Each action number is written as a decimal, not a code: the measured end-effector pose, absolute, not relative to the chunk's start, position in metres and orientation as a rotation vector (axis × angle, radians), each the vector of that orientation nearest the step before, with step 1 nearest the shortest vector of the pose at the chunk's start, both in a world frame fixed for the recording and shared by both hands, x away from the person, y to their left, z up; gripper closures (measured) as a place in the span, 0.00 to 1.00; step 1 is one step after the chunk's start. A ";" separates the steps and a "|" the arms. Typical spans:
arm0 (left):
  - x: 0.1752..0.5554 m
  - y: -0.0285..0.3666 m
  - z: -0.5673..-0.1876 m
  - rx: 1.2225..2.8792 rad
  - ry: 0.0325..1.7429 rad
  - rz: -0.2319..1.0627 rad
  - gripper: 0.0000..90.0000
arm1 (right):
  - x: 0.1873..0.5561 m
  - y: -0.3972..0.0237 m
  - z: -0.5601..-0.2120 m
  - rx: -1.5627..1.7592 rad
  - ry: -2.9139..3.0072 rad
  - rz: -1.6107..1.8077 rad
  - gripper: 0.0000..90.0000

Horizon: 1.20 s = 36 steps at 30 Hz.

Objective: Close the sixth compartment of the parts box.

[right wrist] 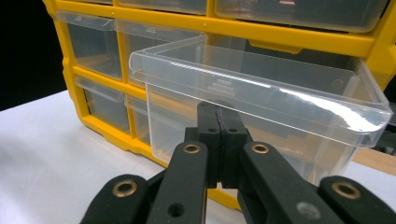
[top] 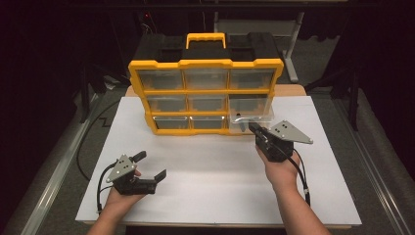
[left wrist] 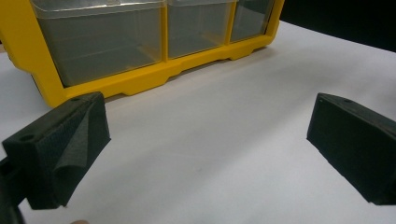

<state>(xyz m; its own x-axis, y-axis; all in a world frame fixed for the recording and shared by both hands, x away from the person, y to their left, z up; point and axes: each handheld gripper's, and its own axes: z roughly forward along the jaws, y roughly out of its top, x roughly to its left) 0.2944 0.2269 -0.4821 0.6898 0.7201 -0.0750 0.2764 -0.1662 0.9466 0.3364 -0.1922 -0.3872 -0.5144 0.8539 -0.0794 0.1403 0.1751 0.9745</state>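
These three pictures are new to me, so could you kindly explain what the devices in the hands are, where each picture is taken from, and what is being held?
A person holds a hand-held two-jaw tool in each hand. The high view looks down on a white table from above the person's side. There the left gripper rests low on the table with its jaws wide apart, nothing between them. The right gripper reaches to a yellow drawer cabinet standing at the far side.

The other two pictures come from cameras riding on the tools. The left gripper view looks past its own two black jaws at the cabinet's bottom row. The right gripper view shows its jaws pressed together at the front of a clear drawer, which is pulled part way out at the cabinet's lower right. They seem to pinch its front tab, though the contact is hidden.
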 end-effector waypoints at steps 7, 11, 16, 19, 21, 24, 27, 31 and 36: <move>0.294 0.227 -0.481 1.737 0.802 0.479 0.00 | 0.340 -0.191 -0.387 0.940 1.795 1.375 1.00; 0.294 0.228 -0.481 1.738 0.803 0.479 0.00 | 0.342 -0.191 -0.386 0.943 1.794 1.368 1.00; 0.294 0.229 -0.481 1.736 0.807 0.484 0.00 | 0.345 -0.190 -0.386 0.940 1.791 1.367 1.00; 0.294 0.230 -0.480 1.732 0.807 0.483 0.00 | 0.347 -0.190 -0.387 0.947 1.795 1.358 1.00; 0.294 0.230 -0.481 1.728 0.811 0.481 0.00 | 0.349 -0.190 -0.388 0.949 1.791 1.357 1.00; 0.294 0.229 -0.481 1.734 0.808 0.481 0.00 | 0.350 -0.190 -0.387 0.957 1.787 1.355 1.00; 0.294 0.229 -0.481 1.734 0.806 0.478 0.00 | 0.351 -0.191 -0.387 0.962 1.784 1.351 1.00; 0.295 0.229 -0.482 1.735 0.809 0.475 0.00 | 0.354 -0.191 -0.386 0.959 1.784 1.337 1.00; 0.295 0.228 -0.482 1.744 0.807 0.474 0.00 | 0.356 -0.190 -0.386 0.959 1.782 1.331 1.00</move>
